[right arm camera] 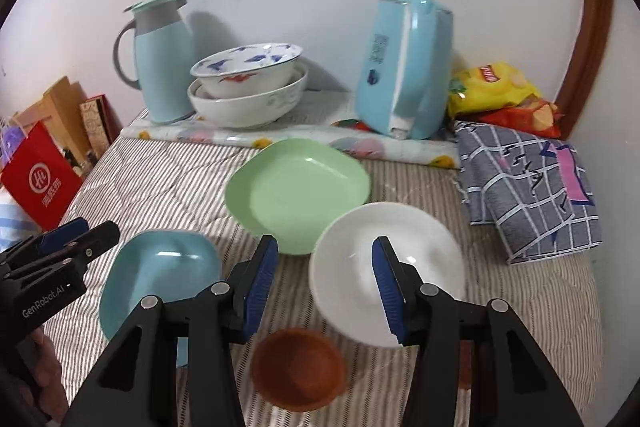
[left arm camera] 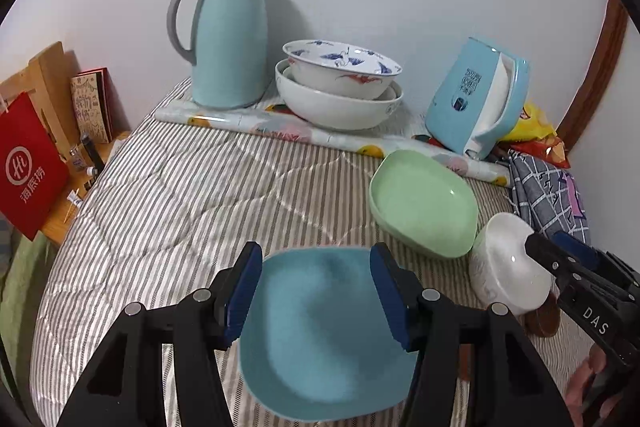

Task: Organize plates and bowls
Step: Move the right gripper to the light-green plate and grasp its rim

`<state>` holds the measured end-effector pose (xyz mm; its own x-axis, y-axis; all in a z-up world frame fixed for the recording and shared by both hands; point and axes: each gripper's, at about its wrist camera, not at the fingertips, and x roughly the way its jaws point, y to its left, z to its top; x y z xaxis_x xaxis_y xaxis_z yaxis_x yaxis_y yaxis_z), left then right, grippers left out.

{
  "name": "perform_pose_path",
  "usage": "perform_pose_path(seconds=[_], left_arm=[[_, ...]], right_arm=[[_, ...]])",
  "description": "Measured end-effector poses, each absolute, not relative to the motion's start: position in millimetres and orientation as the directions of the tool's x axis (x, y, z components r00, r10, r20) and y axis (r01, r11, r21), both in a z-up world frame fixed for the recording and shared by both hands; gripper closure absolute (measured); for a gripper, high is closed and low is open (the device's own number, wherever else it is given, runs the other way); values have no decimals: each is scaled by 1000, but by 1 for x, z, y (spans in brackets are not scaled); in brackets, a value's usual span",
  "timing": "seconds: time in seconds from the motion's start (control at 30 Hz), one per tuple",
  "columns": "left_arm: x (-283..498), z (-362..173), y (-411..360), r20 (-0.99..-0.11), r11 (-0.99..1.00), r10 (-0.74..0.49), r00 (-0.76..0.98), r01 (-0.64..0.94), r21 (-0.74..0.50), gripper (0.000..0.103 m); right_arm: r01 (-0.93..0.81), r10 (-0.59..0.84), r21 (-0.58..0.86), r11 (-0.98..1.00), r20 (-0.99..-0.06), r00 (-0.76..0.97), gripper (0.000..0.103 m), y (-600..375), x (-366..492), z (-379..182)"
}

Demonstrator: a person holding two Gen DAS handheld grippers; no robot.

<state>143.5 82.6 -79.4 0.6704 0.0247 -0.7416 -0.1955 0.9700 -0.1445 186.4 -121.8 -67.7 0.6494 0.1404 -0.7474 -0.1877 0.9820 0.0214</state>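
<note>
A blue square plate [left arm camera: 320, 339] lies on the striped cloth right under my open left gripper [left arm camera: 316, 291]; it also shows in the right wrist view [right arm camera: 160, 275]. A green square plate [left arm camera: 424, 203] [right arm camera: 298, 193] lies beyond it. A white bowl [right arm camera: 384, 267] [left arm camera: 508, 267] sits under my open right gripper [right arm camera: 324, 279], whose right finger is over the bowl's inside. A small brown bowl [right arm camera: 298, 371] lies below that gripper. Two stacked white bowls [left arm camera: 340, 87] [right arm camera: 248, 87] stand at the back.
A light blue thermos jug [left arm camera: 228, 35] and a blue kettle [left arm camera: 476, 95] stand by the wall on a floral mat [left arm camera: 280, 131]. A checked cloth [right arm camera: 528, 187] and snack bags [right arm camera: 496, 91] lie at right. A red bag [left arm camera: 28, 167] is at left.
</note>
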Motion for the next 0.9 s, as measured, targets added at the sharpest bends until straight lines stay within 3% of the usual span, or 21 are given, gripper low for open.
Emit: perform_pose_path(seconds=[0.9], left_arm=[[218,-88,51,-788,979,33,615,-178,-98,49]], right_arm=[[-205,197,92,974,-788,583,51,-155,274,-80]])
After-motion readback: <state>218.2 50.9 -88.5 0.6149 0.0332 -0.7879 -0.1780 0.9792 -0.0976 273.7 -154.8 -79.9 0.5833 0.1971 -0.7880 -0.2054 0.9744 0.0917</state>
